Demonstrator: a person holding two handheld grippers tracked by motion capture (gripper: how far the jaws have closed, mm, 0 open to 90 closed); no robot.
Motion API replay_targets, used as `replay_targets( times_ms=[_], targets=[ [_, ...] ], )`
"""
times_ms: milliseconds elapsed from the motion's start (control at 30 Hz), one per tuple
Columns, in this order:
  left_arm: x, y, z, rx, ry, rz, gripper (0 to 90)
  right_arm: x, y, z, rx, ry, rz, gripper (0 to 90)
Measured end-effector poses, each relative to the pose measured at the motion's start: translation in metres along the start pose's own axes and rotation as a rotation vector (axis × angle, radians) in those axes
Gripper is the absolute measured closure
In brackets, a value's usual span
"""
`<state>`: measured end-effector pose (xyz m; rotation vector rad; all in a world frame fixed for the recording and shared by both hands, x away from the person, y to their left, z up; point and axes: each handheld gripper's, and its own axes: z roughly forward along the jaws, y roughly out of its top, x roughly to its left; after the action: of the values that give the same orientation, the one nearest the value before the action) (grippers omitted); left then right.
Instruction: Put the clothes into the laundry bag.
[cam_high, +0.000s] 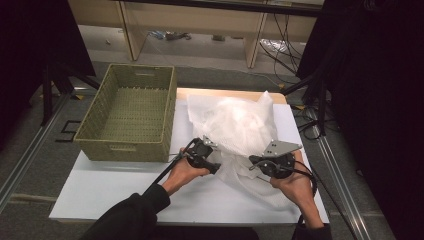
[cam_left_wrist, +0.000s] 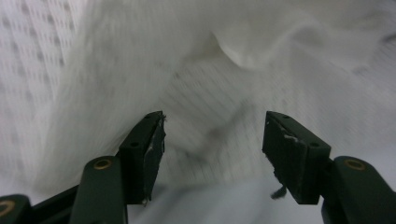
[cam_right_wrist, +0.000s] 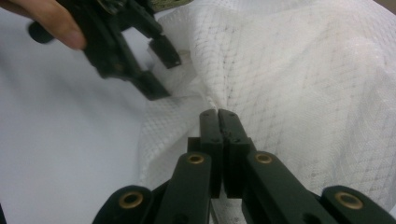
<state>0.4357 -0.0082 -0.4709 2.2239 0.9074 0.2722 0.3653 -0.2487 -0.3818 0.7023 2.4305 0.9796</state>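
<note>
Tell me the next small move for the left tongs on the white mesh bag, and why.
Probably ease the left tongs forward into the crumpled white mesh bag and close on a fold. Their jaws stand open with the mesh just ahead and nothing pinched, while the right tongs are already shut on the bag's edge. A second grip would likely let both hands lift it toward the woven green basket.

Left hand-held gripper (cam_high: 212, 162) jaws apart, right hand-held gripper (cam_right_wrist: 218, 113) clamped shut
</note>
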Motion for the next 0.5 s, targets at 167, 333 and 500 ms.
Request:
replay_targets(
  times_ms=[167,333,500],
  targets=[
    [-0.004,0.007,0.019,0.019,0.021,0.107,62.5,-0.001,-0.001,0.001,0.0,0.015,0.0,90.0],
    [-0.003,-0.002,-0.006,0.045,-0.004,0.172,87.9,-0.002,-0.001,-0.002,-0.004,-0.003,0.0,90.0],
    [-0.004,-0.035,-0.054,0.042,-0.085,0.188,88.6,-0.002,-0.001,-0.001,0.001,0.009,0.003,90.0]
  ],
)
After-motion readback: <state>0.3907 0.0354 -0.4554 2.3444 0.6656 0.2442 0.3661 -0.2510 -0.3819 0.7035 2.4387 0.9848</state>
